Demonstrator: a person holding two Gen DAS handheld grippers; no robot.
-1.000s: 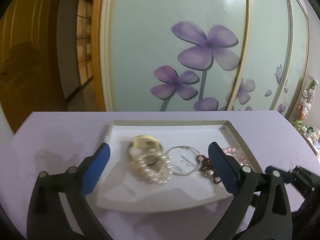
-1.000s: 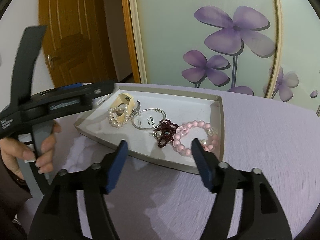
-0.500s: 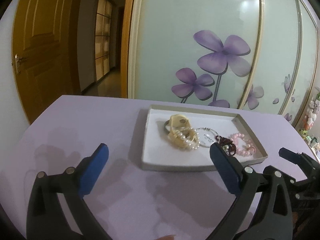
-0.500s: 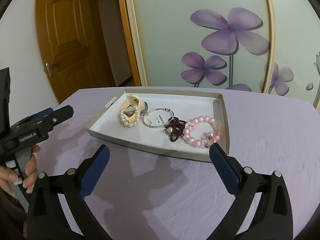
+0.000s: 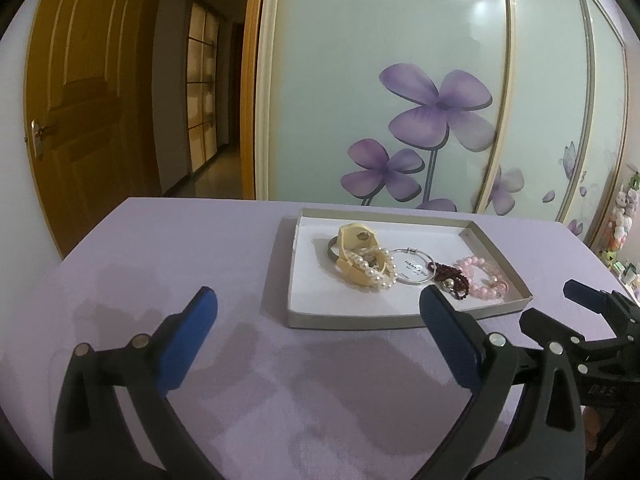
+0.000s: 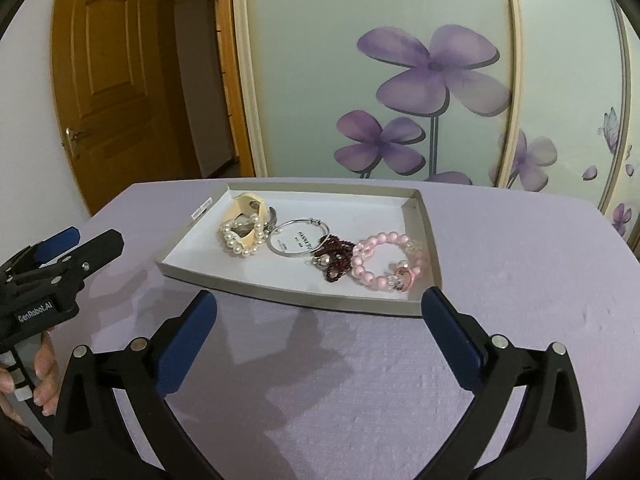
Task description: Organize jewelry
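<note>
A shallow white tray (image 5: 304,292) (image 6: 192,264) lies on the lilac table. In it lie a cream strap with a pearl bracelet (image 5: 366,266) (image 6: 242,236), a silver hoop with a tag (image 5: 414,272) (image 6: 298,238), a dark red bead bracelet (image 5: 448,276) (image 6: 336,258) and a pink bead bracelet (image 5: 482,280) (image 6: 386,264). My left gripper (image 5: 318,312) is open and empty, short of the tray's near edge. My right gripper (image 6: 320,308) is open and empty, just short of the tray.
The lilac tablecloth (image 5: 160,264) covers the table. A glass sliding door with purple flowers (image 5: 436,108) stands behind it. A wooden door (image 5: 76,92) is at the left. Small toys (image 5: 620,220) sit at the far right.
Both grippers have drawn back from the tray. The left one was over the tray; now it is short of it. The right gripper's jaws have opened wider. The jewelry has not moved.
</note>
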